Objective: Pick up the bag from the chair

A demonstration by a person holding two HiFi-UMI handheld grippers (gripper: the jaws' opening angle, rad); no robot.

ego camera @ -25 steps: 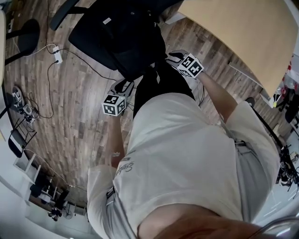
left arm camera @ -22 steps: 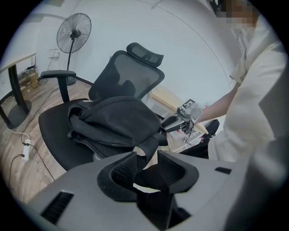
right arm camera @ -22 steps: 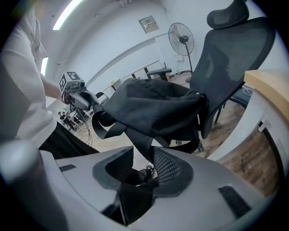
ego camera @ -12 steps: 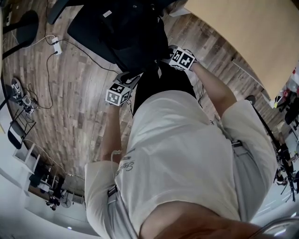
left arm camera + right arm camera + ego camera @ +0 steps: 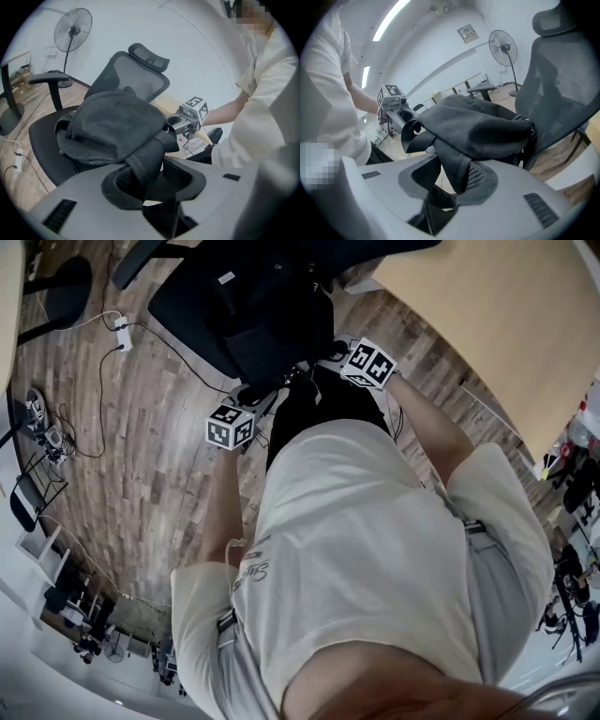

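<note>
A dark grey bag (image 5: 267,310) lies slumped on the seat of a black office chair (image 5: 187,306). In the left gripper view the bag (image 5: 110,124) fills the seat, and one of its straps (image 5: 143,161) runs down between the jaws of my left gripper (image 5: 150,177), which is shut on it. My right gripper (image 5: 446,182) is shut on another fold of the bag's strap (image 5: 452,159) at the bag's (image 5: 483,124) near edge. In the head view the left gripper (image 5: 255,397) and right gripper (image 5: 323,357) meet the bag's front edge side by side.
The chair's mesh backrest (image 5: 136,82) and headrest (image 5: 150,56) rise behind the bag, with an armrest (image 5: 47,77) at the left. A standing fan (image 5: 72,28) is behind. A light wooden table (image 5: 497,306) is at the right. Cables and a power strip (image 5: 122,334) lie on the wooden floor.
Both grippers have moved a little forward to the bag's front edge on the chair. The bag itself looks unmoved.
</note>
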